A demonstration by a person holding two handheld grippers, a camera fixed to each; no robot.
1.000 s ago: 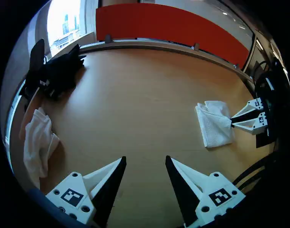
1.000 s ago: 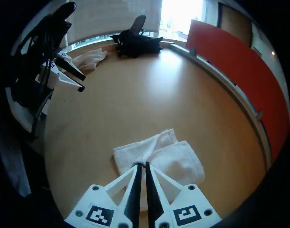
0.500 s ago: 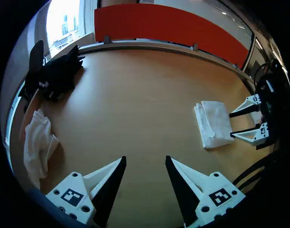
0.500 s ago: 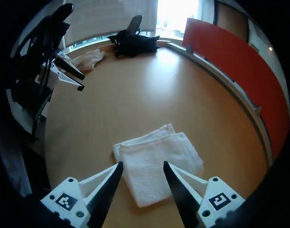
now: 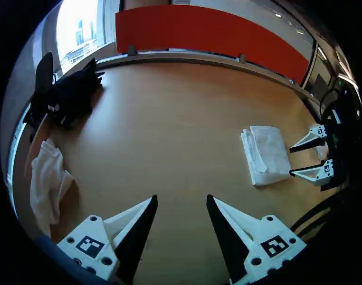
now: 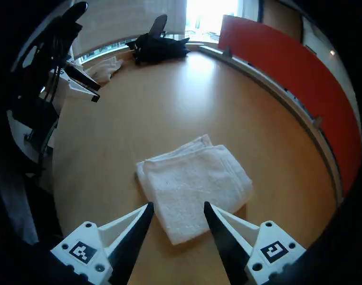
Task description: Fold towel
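White terry towel (image 6: 193,183), folded rectangular.

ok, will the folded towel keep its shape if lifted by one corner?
Probably not: the folded towel is soft cloth in loose layers, so it would likely droop and unfold. Looks light. Pushed, it may bunch on the table.

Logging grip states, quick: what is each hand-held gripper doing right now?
Left hand-held gripper: open, holding nothing.
Right hand-held gripper: open, holding nothing; the folded towel lies on the table just ahead of it.
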